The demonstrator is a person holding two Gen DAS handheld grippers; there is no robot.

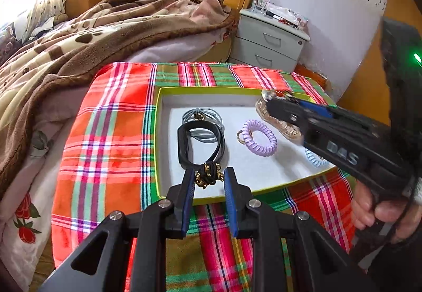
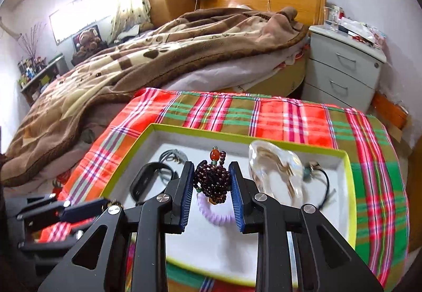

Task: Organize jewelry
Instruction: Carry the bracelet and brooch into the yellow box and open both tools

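Observation:
A shallow box with a yellow-green rim (image 1: 159, 139) (image 2: 350, 186) sits on a plaid cloth. It holds a black band (image 1: 184, 144) (image 2: 143, 181), a grey cord (image 1: 208, 117), a lilac coil bracelet (image 1: 259, 137) (image 2: 211, 212), a light blue coil (image 1: 315, 160) and a clear hair claw (image 2: 274, 168). My left gripper (image 1: 209, 178) is closed on a black and gold beaded piece (image 1: 209, 173) at the box's near edge. My right gripper (image 2: 211, 175) is shut on a dark garnet bead bracelet (image 2: 211, 178) with an orange bead, held above the box; in the left wrist view it (image 1: 274, 100) hovers over the box's far right.
The plaid cloth (image 1: 105, 133) covers a small table beside a bed with a brown blanket (image 1: 92, 36). A grey nightstand (image 1: 269, 41) stands behind on the right. A black cord piece with a teal bead (image 2: 319, 173) lies at the box's right side.

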